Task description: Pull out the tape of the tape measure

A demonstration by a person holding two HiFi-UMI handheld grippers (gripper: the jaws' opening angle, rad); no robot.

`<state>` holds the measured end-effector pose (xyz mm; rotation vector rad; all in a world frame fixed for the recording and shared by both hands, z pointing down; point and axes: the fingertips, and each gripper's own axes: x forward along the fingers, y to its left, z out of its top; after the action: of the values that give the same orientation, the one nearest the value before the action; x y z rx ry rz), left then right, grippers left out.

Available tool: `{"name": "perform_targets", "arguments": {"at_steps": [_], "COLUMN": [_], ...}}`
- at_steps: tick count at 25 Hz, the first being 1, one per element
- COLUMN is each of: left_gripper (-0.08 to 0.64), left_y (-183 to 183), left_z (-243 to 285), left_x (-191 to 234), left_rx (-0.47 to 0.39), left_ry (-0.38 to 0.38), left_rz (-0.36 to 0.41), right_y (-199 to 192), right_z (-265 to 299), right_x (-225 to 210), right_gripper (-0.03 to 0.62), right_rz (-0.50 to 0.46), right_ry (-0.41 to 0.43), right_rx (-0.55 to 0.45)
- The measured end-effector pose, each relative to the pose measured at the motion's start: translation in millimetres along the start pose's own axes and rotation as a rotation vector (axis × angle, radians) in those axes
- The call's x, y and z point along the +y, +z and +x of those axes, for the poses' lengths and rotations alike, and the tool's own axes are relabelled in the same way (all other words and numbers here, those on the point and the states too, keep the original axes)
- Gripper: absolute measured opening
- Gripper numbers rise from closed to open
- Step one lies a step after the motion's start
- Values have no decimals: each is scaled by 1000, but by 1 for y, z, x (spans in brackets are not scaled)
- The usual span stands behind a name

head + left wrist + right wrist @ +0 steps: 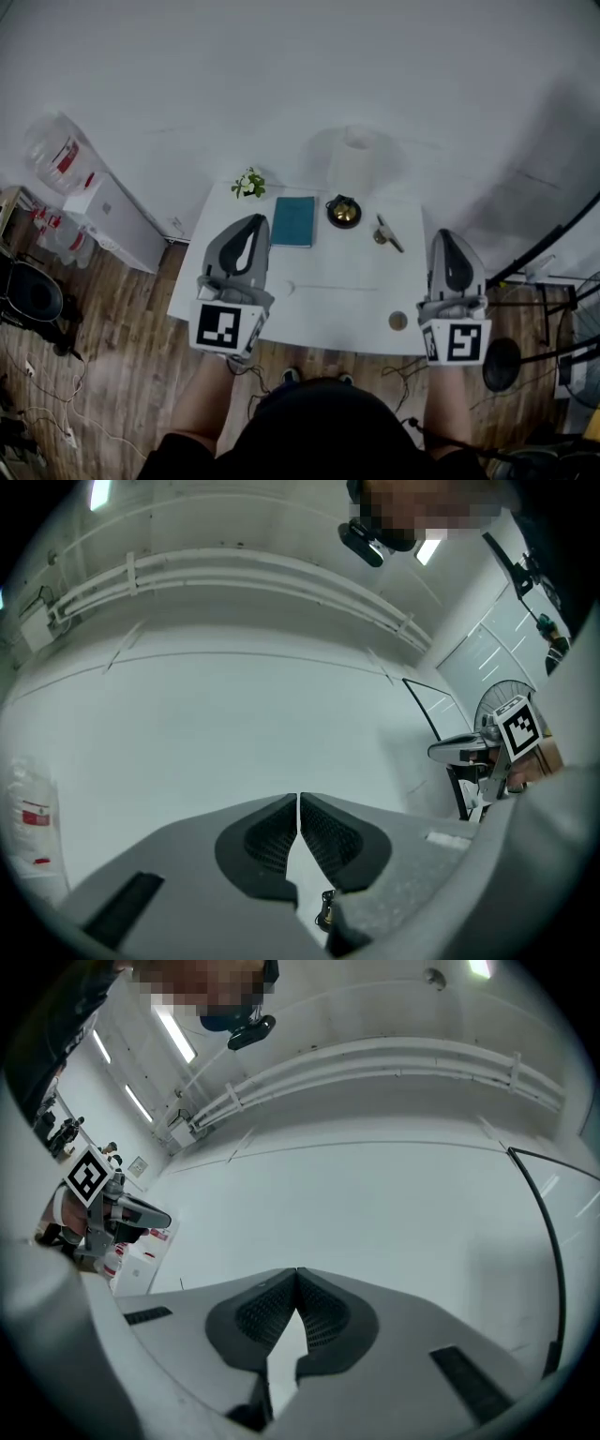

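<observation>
— How's your light?
— Your head view is dim and cool; a soft shadow darkens the wall (562, 131) at its right; ceiling strips (175, 1035) glare in your gripper views.
— Sharpness?
— The centres are crisp; the fisheye bends and blackens your edges.

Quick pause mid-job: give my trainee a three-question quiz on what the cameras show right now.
1. True or false: the left gripper and the right gripper are both shut and holding nothing.
2. In the head view, what lies just left of the round dark object? A) teal book B) mug C) scissors
3. Fill in: the small plant stands at the table's far ___ corner.
Key: 1 true; 2 A; 3 left.
</observation>
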<state>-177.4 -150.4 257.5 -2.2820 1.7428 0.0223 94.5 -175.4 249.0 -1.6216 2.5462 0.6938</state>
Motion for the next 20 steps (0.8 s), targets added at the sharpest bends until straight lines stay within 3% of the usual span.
{"name": "perform_targets", "arguments": {"at_steps": [7, 20], "left_gripper": [14, 14], "left_y": [27, 30], "left_z": [-11, -7], "left_x": [-11, -23], "left_rx": [-56, -43], "left_ry": [3, 51], "left_rz": [2, 33], "right_y": [24, 9], "right_z": [-13, -7], "right_x": [-6, -18], "right_gripper": [5, 5], "right_rz": [-48, -65], "right_ry": [-3, 34], "right_rx": [-48, -60]}}
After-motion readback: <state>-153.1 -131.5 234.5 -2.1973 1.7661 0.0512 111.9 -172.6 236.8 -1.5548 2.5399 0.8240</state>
